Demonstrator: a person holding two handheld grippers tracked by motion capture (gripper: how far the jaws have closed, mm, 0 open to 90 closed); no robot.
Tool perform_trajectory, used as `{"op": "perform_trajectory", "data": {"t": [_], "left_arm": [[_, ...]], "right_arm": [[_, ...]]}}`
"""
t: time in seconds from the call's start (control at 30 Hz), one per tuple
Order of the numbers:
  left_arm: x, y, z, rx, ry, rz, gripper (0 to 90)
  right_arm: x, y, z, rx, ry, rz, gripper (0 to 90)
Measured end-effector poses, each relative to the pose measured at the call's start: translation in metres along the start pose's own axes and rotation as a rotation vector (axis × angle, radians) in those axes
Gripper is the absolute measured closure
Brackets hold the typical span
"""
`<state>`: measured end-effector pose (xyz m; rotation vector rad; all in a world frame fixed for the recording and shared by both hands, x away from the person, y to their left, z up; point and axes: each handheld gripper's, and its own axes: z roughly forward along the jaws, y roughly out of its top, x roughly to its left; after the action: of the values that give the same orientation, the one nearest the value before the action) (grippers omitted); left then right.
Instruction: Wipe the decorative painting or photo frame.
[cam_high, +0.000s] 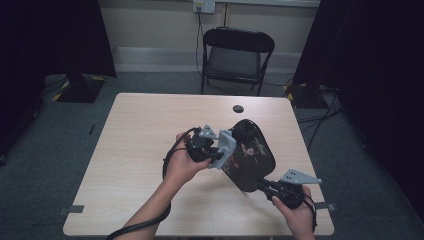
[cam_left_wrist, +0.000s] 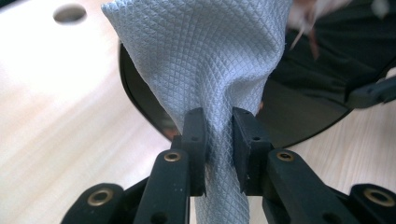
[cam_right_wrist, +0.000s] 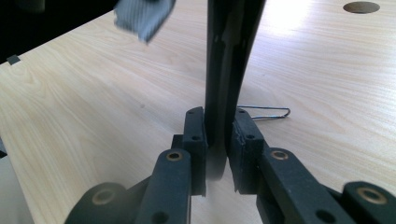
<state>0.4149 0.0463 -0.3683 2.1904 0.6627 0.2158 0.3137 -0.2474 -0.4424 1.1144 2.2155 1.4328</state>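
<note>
A glossy black tray (cam_high: 252, 155) with a painted pattern is held up on edge above the wooden table (cam_high: 140, 150). My right gripper (cam_high: 263, 185) is shut on its near rim; in the right gripper view the rim (cam_right_wrist: 226, 70) runs up between the pads. My left gripper (cam_high: 220, 155) is shut on a light blue-grey cloth (cam_high: 227, 147), which lies against the tray's left side. In the left gripper view the cloth (cam_left_wrist: 205, 65) rises from the jaws, in front of the dark tray (cam_left_wrist: 303, 116).
A black folding chair (cam_high: 235, 57) stands beyond the far table edge. A round cable hole (cam_high: 238, 108) sits near the table's far side. A thin wire clip (cam_right_wrist: 266, 113) lies on the table behind the tray. Dark curtains hang at both sides.
</note>
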Motion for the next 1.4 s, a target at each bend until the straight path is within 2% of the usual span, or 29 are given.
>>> {"op": "perform_trajectory", "data": {"t": [0.33,0.47,0.67,1.0,1.4], "left_arm": [[-0.006,0.033,-0.016,-0.046,0.005,0.034,76.4],[-0.010,0.045,-0.017,-0.063,0.002,0.043,76.4],[-0.013,0.052,-0.011,-0.050,0.003,0.055,76.4],[-0.013,0.044,-0.003,-0.026,0.006,0.068,76.5],[-0.014,0.017,0.017,-0.008,-0.005,0.049,76.5]], "right_arm": [[0.000,0.000,0.000,0.003,-0.002,-0.003,79.1],[0.000,0.000,0.000,0.002,-0.001,-0.002,79.1],[-0.001,0.001,0.000,0.004,0.001,-0.006,79.1],[0.000,0.001,0.000,0.008,-0.001,-0.015,79.0],[0.000,0.001,0.000,0.007,-0.003,-0.016,79.0]]}}
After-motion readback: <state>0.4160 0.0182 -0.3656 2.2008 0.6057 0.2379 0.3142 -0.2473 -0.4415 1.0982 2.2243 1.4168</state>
